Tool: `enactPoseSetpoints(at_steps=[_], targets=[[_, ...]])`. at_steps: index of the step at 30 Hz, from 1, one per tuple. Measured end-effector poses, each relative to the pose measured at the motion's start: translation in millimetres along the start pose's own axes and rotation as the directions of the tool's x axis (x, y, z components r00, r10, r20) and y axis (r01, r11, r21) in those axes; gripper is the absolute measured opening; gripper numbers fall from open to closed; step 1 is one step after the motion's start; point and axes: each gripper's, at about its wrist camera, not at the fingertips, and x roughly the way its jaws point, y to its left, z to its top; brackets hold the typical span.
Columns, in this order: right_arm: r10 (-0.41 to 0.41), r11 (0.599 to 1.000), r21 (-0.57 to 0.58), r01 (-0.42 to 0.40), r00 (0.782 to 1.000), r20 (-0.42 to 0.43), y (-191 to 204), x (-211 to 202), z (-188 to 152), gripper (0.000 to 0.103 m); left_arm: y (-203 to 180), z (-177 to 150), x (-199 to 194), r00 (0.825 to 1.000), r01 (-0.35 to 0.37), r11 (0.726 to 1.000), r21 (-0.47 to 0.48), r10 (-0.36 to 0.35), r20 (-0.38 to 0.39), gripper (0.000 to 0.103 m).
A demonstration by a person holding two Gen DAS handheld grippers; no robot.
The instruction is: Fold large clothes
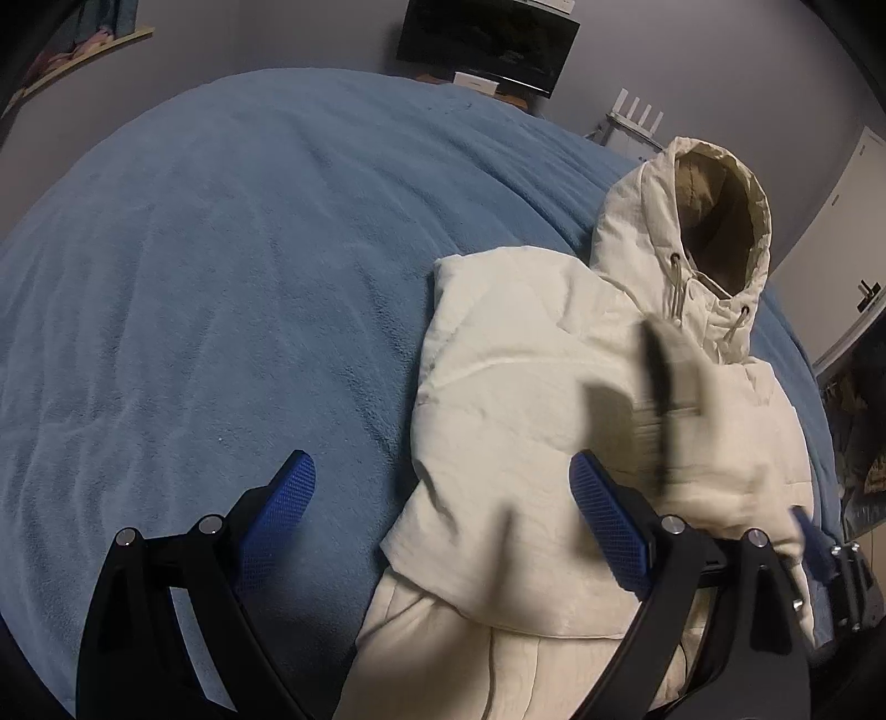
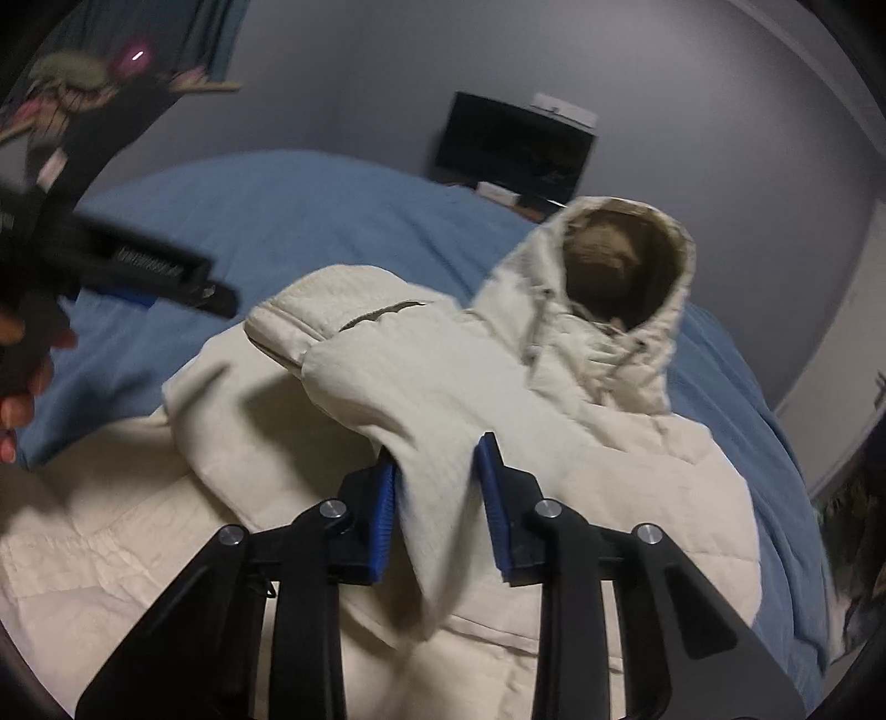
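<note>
cream hooded jacket (image 2: 498, 399), blue blanket (image 1: 221, 277)

We note a bed under a blue fleece blanket (image 1: 232, 288), spreading ahead and to the left. Beyond it, a grey wall (image 1: 266, 33) and a dark screen (image 1: 487, 44). A white door (image 1: 841, 199) with a dark handle stands far right. Posters (image 2: 83, 99) hang upper left. Light is dim and cool.
</note>
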Motion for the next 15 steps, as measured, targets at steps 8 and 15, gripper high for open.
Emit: enactPoseSetpoints(at_steps=[8,15], targets=[[-0.024,0.977,0.210,0.031,0.999,-0.035,-75.2,-18.9,-22.1,0.026,-10.2,-3.6,5.8,1.000,-0.002,0.999,0.046,0.003,-0.027,0.090],[-0.052,0.964,0.257,0.071,0.996,-0.079,-108.4,-25.3,-49.5,0.026,-18.5,-7.3,10.4,0.999,-0.007,0.997,0.079,0.010,-0.043,0.090]])
